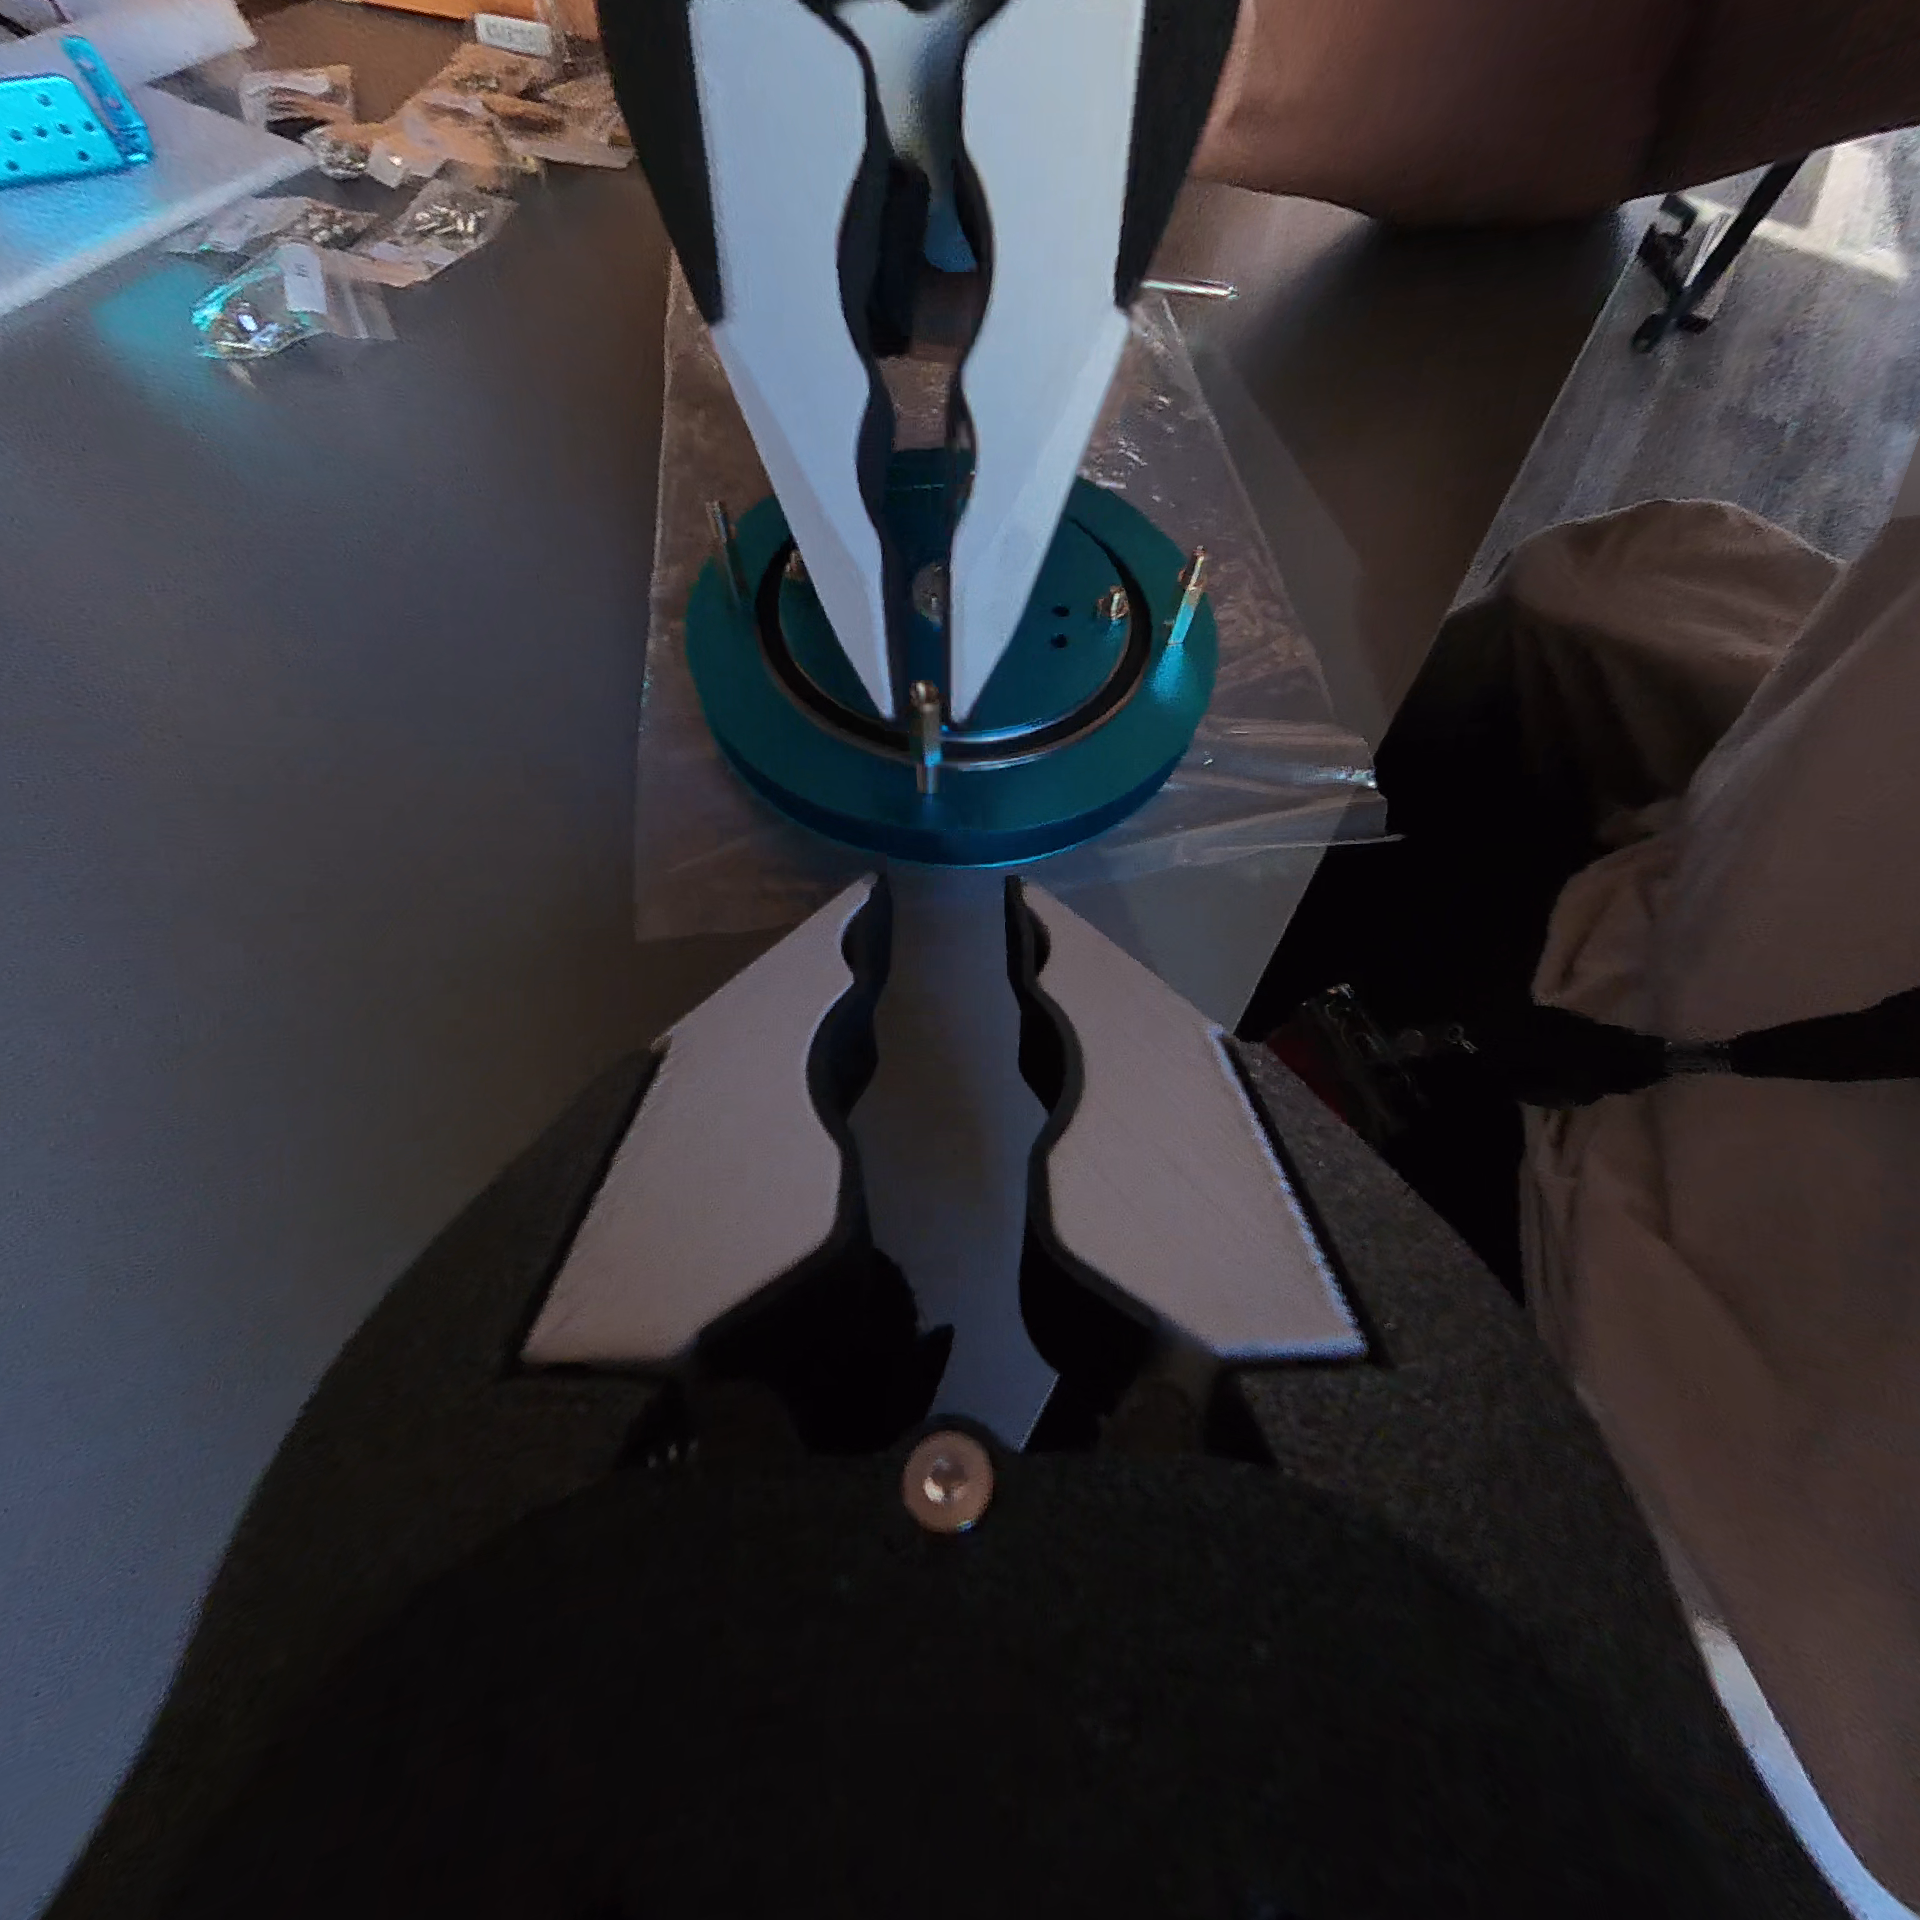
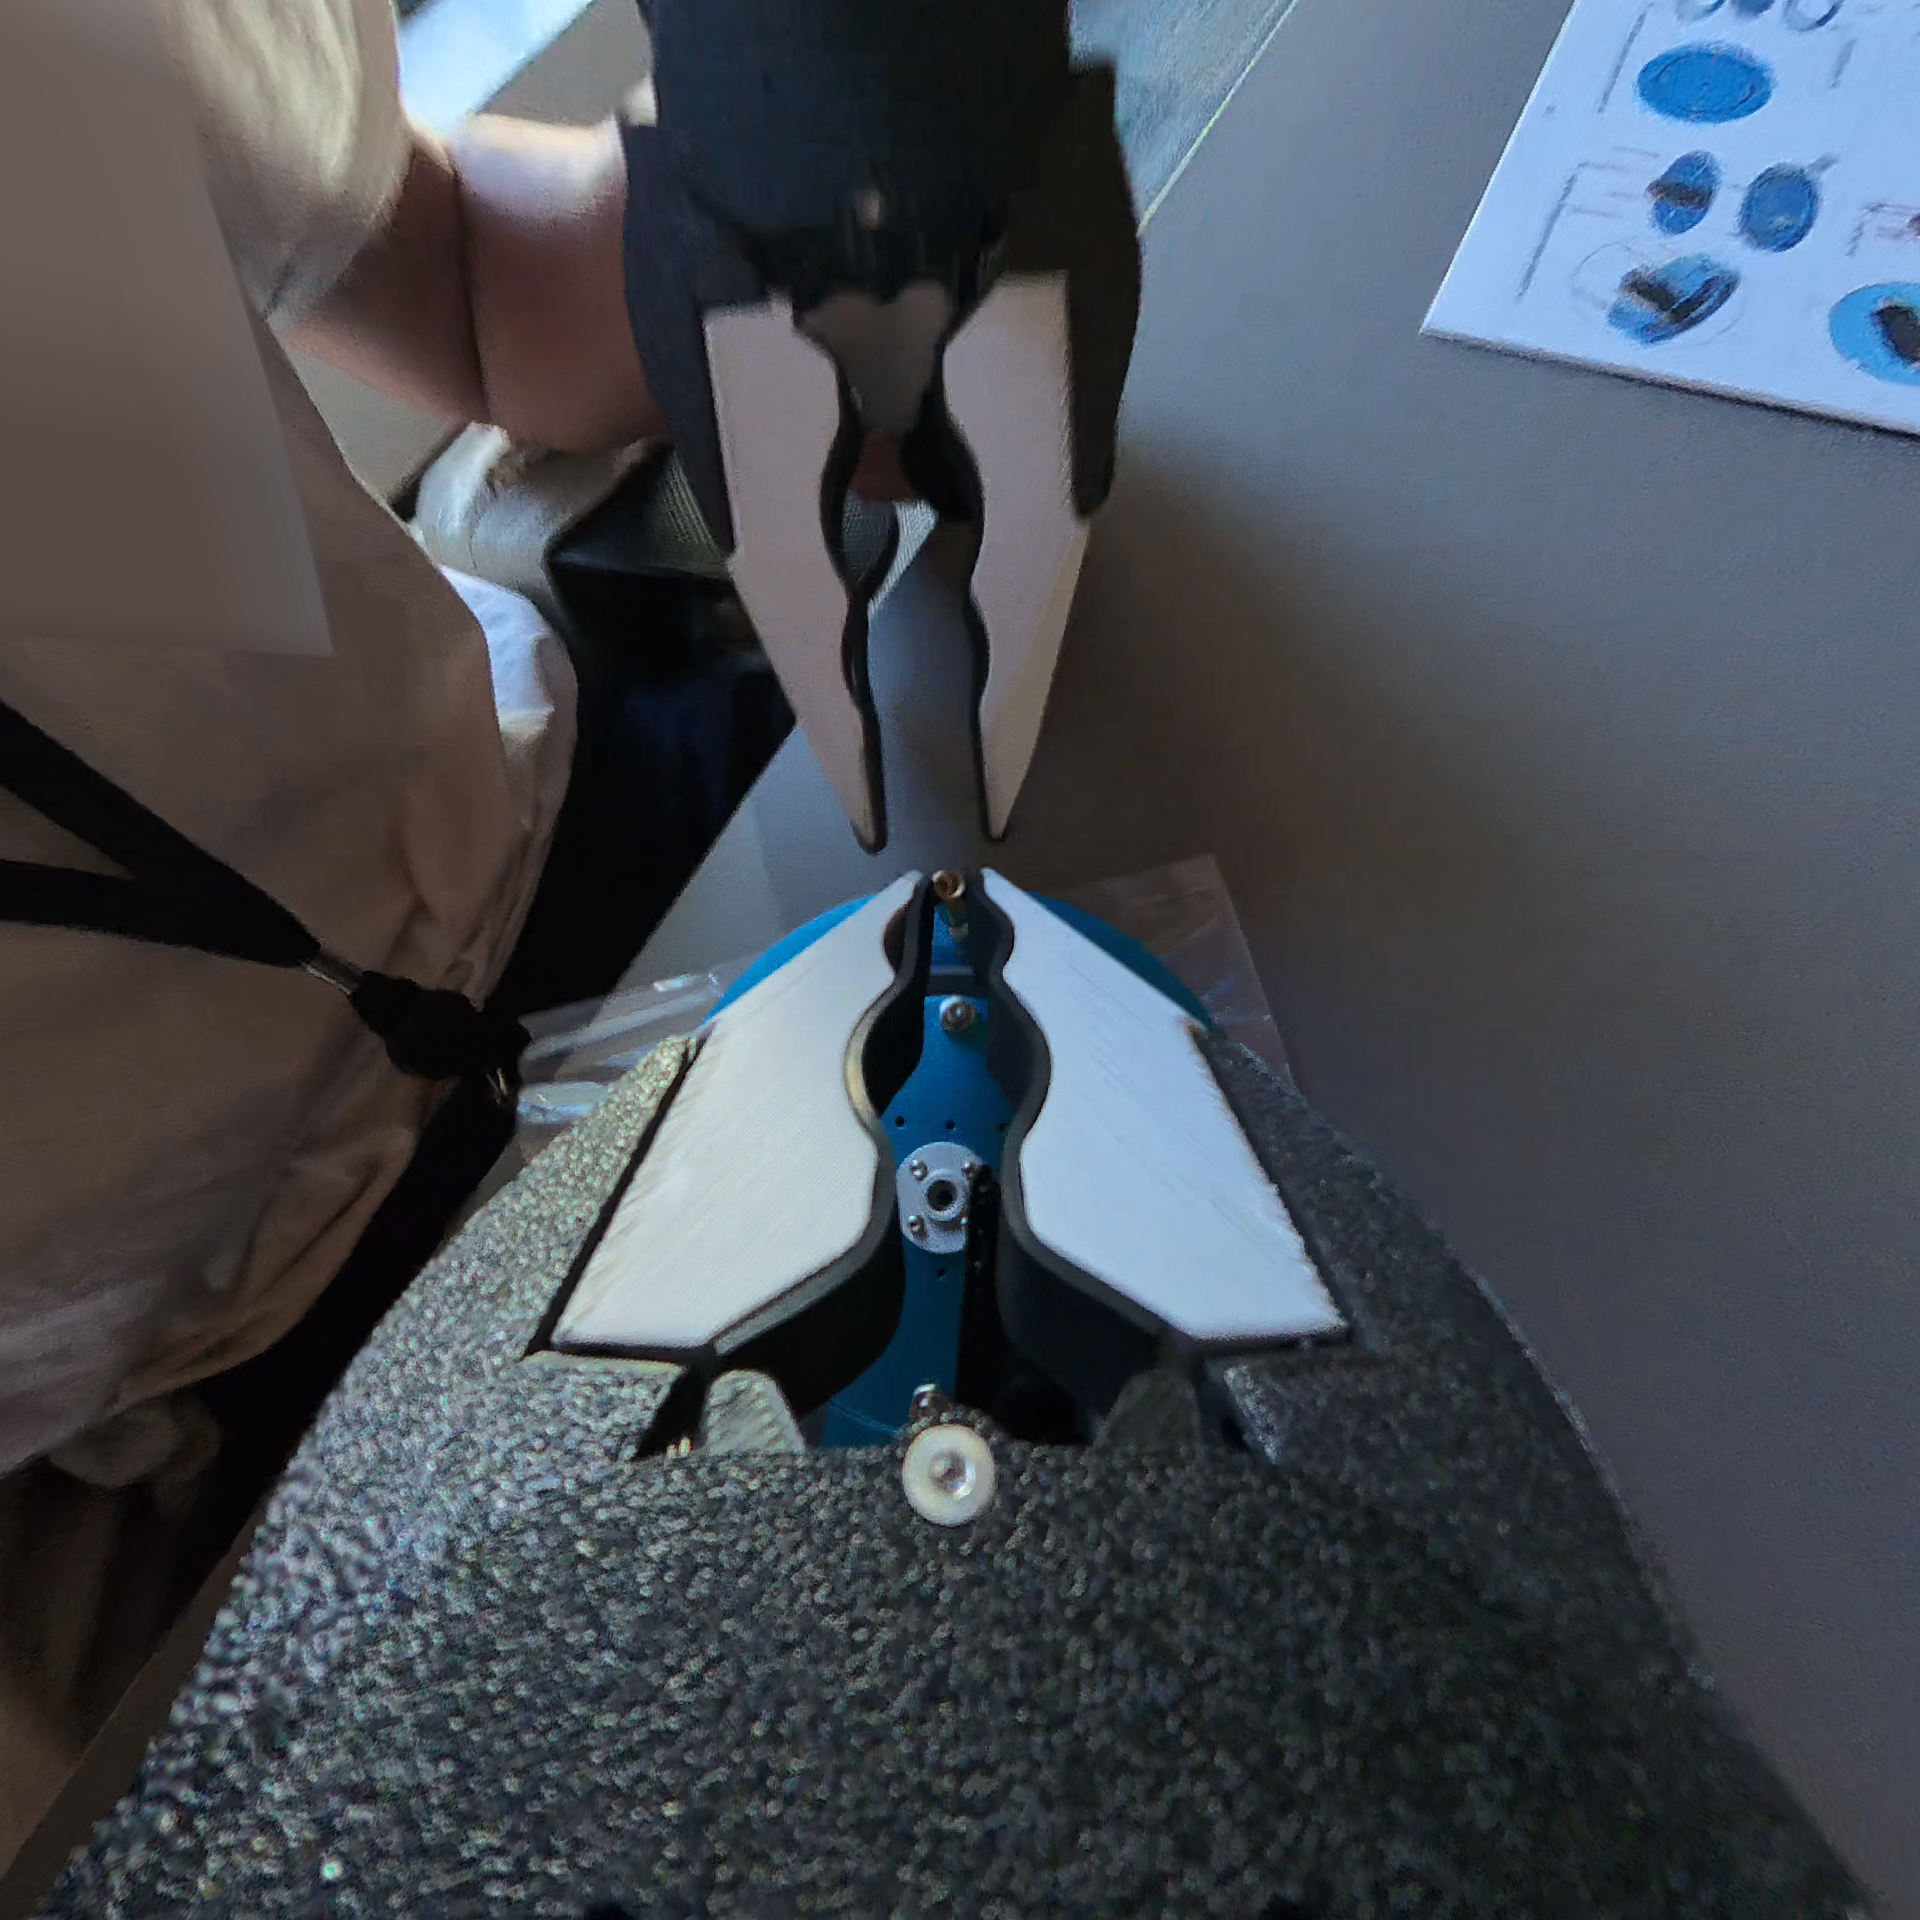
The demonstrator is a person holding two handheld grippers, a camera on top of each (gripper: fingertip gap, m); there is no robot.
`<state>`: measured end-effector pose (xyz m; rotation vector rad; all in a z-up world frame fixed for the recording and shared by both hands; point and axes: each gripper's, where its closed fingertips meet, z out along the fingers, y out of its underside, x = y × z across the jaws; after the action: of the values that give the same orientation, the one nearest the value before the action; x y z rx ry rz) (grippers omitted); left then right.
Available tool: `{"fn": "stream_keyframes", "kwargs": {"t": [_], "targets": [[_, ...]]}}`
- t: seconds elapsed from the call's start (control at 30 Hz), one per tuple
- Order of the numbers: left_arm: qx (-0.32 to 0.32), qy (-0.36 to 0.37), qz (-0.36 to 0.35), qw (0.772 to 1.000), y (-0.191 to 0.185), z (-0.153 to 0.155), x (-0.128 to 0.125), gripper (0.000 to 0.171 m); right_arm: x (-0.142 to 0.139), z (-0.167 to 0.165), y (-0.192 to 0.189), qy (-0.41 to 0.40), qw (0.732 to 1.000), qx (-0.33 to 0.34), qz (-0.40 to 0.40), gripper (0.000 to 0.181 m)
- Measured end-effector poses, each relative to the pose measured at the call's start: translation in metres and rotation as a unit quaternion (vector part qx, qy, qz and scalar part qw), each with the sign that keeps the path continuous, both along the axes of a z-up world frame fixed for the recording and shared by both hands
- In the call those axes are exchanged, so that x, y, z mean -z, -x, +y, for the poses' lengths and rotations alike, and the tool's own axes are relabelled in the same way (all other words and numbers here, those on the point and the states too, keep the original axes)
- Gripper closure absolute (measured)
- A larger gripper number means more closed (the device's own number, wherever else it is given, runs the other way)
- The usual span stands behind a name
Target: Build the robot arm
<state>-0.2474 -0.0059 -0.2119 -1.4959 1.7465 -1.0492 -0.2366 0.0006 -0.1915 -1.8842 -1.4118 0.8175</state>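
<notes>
A round blue metal disc (image 1: 1039, 821) with an inner ring lies on a clear plastic bag (image 1: 1247, 748) on the grey table. Thin brass standoffs stand upright on its rim, one at the left (image 1: 722, 551) and one at the right (image 1: 1190, 597). My right gripper (image 1: 927, 717) reaches over the disc, and its tips are closed on the near standoff (image 1: 925, 748). In the right wrist view that standoff (image 2: 948, 885) sits between the tips of my right gripper (image 2: 953, 883), above the disc (image 2: 1122, 961). My left gripper (image 1: 945, 888) is open and empty, just short of the disc's edge, and it also shows in the right wrist view (image 2: 935, 836).
Small bags of screws (image 1: 436, 218) and a cyan metal part (image 1: 62, 135) lie at the table's far left. A paper sheet with blue drawings (image 2: 1714, 208) lies on the table. A person in beige clothing (image 1: 1714, 935) is close to the table edge beside the disc.
</notes>
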Motion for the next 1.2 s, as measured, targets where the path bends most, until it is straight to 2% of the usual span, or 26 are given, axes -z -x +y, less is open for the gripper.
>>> {"fn": "stream_keyframes", "kwargs": {"t": [0.17, 0.3, 0.4, 0.47, 0.63, 0.73, 0.83, 1.0, 1.2], "targets": [[0.003, 0.021, -0.021, 1.0, -0.008, 0.0, -0.011, 0.15, -0.027, 0.004, -0.018, 0.024, 0.997, 0.034, 0.059, 0.177], [0.008, -0.002, -0.027, 1.0, -0.013, -0.002, -0.018, 0.15, -0.04, 0.003, -0.032, 0.036, 0.993, 0.051, 0.1, 0.177], [-0.004, -0.031, -0.05, 0.998, -0.021, 0.004, -0.038, 0.151, -0.045, 0.001, -0.038, 0.036, 0.991, 0.053, 0.114, 0.177], [0.013, -0.031, -0.057, 0.998, -0.026, 0.0, -0.053, 0.151, -0.048, 0.001, -0.042, 0.037, 0.99, 0.059, 0.122, 0.177], [0.037, -0.077, 0.006, 0.996, -0.038, 0.008, -0.051, 0.151, -0.054, -0.001, -0.047, 0.051, 0.986, 0.058, 0.151, 0.177], [0.041, -0.044, 0.005, 0.998, -0.04, 0.013, -0.055, 0.151, -0.061, -0.002, -0.056, 0.067, 0.979, 0.061, 0.184, 0.177], [0.053, -0.021, 0.007, 0.998, -0.045, 0.011, -0.049, 0.151, -0.066, -0.003, -0.07, 0.071, 0.973, 0.074, 0.207, 0.177], [0.07, -0.027, -0.038, 0.996, -0.072, 0.003, -0.058, 0.151, -0.069, -0.005, -0.089, 0.063, 0.97, 0.092, 0.218, 0.176], [0.099, -0.002, -0.085, 0.991, -0.096, -0.004, -0.073, 0.151, -0.07, -0.006, -0.11, 0.071, 0.961, 0.112, 0.245, 0.176]]}}
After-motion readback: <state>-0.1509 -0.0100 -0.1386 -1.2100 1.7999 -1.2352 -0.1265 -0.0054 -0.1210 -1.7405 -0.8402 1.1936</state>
